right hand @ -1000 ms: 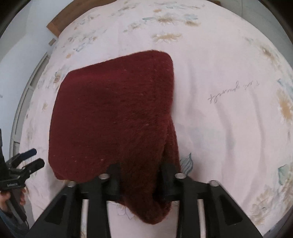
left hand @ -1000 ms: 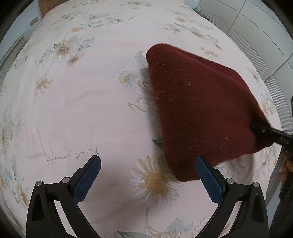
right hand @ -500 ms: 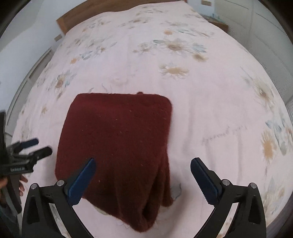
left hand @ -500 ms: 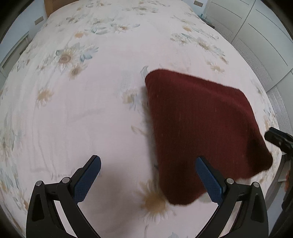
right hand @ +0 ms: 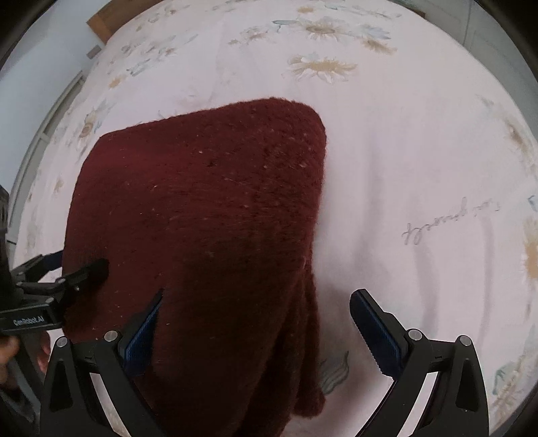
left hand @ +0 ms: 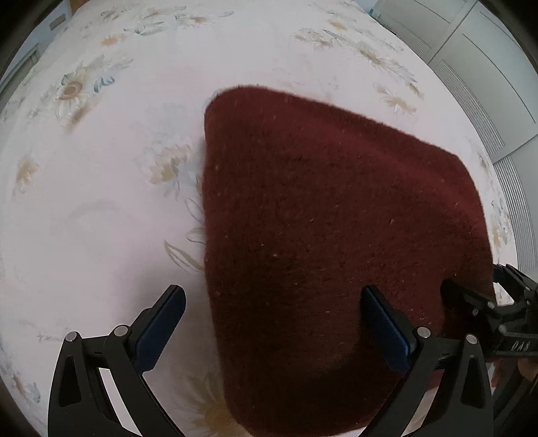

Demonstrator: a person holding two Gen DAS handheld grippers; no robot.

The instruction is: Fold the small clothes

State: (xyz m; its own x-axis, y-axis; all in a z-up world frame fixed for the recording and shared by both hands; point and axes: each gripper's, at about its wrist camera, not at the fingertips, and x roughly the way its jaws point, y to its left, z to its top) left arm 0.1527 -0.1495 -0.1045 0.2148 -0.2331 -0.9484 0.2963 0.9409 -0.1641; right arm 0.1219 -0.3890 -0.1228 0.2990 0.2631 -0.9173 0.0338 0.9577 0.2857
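Note:
A dark red knitted garment (left hand: 336,218) (right hand: 201,208) lies folded on the flowered bed sheet (left hand: 101,201) (right hand: 420,151). My left gripper (left hand: 274,322) stands open just above it. Its left finger (left hand: 164,322) is over bare sheet and its right finger (left hand: 386,329) over the knit, so the garment's left edge runs between them. My right gripper (right hand: 259,332) is wide open over the garment's near right edge, with the pads clear of the cloth. Each gripper shows at the side of the other's view: the right gripper (left hand: 475,280) and the left gripper (right hand: 77,262).
The bed fills both views. White wardrobe doors (left hand: 487,67) stand beyond its right side, and a wooden headboard (right hand: 101,23) is at the far end. A person's hand (right hand: 10,349) holds the left gripper at the left edge.
The right gripper, shut on a fold of the garment a second ago, has opened wide and let it drop flat. Both grippers have since come lower and closer over the garment.

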